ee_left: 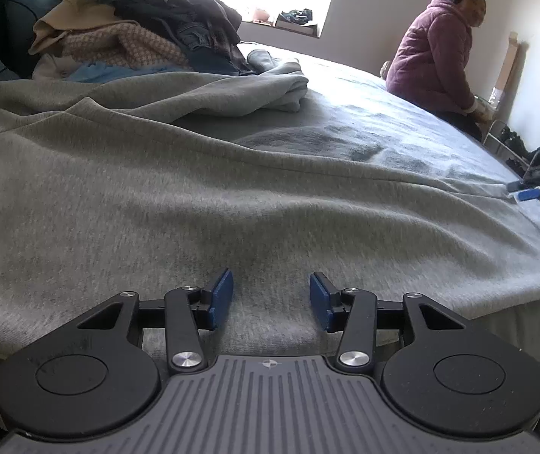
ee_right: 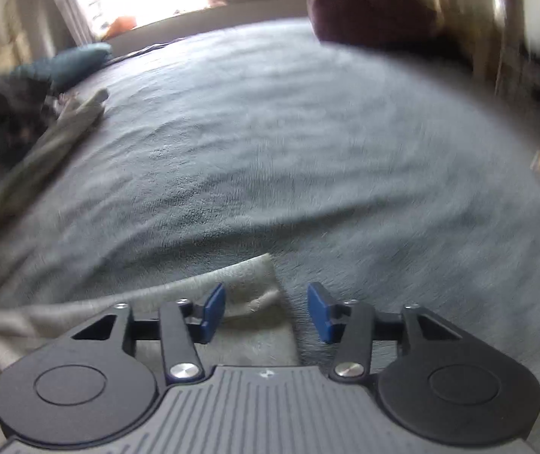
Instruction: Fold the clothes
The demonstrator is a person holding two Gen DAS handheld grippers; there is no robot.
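Observation:
A large grey sweatshirt-like garment lies spread over the near part of the bed. My left gripper hovers low over its near edge, open, with only flat fabric beneath the blue pads. In the right wrist view, which is blurred, a corner of the grey garment lies under and between the blue pads of my right gripper. The pads stand apart and do not press on it. The right gripper also shows at the far right edge of the left wrist view, at the garment's right end.
A grey-blue bed cover stretches beyond the garment. A pile of mixed clothes rises at the back left. A person in a purple padded jacket sits on the bed's far right edge. A window is behind.

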